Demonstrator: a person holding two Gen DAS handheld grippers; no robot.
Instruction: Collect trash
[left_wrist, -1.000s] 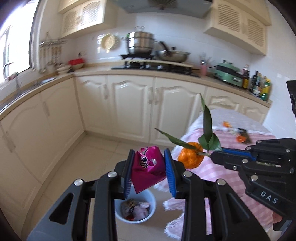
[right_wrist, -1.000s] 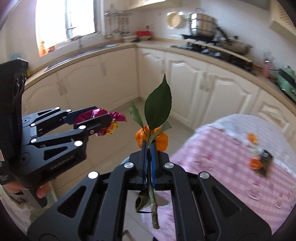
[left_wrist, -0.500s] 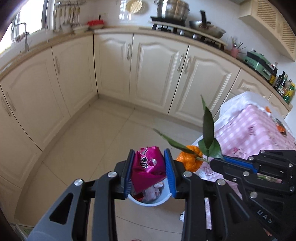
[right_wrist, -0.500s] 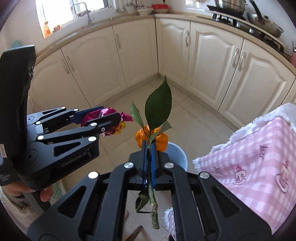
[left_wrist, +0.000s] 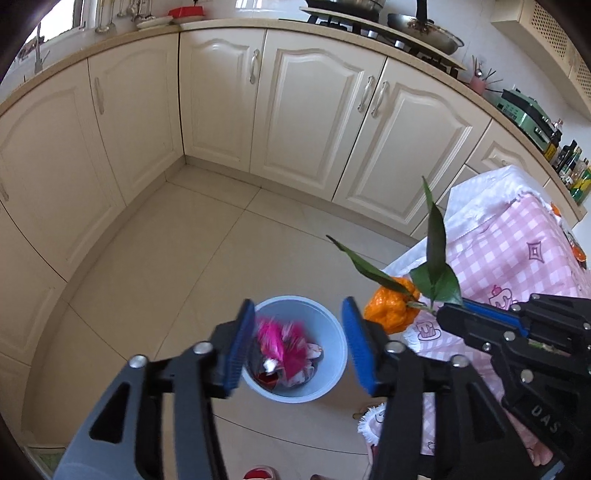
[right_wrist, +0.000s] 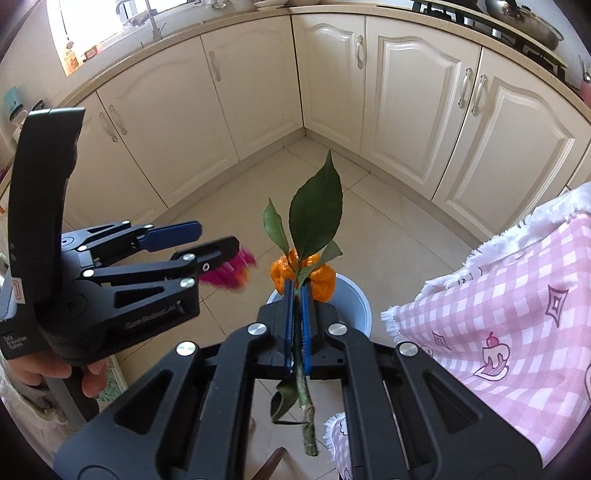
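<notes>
Pink-checked tablecloth (left_wrist: 517, 266) beside blue bin (left_wrist: 334, 354)

A pale blue bin (left_wrist: 332, 350) is seen on beige floor tiles (left_wrist: 207, 258). A magenta wrapper (left_wrist: 280, 343) is blurred above it. An orange peel (right_wrist: 317, 280) with dark green leaves (right_wrist: 316, 214) is shown. The tablecloth (right_wrist: 517, 302) at right is checked pink and white, fringed white. The cabinets (left_wrist: 310, 107) are cream.
</notes>
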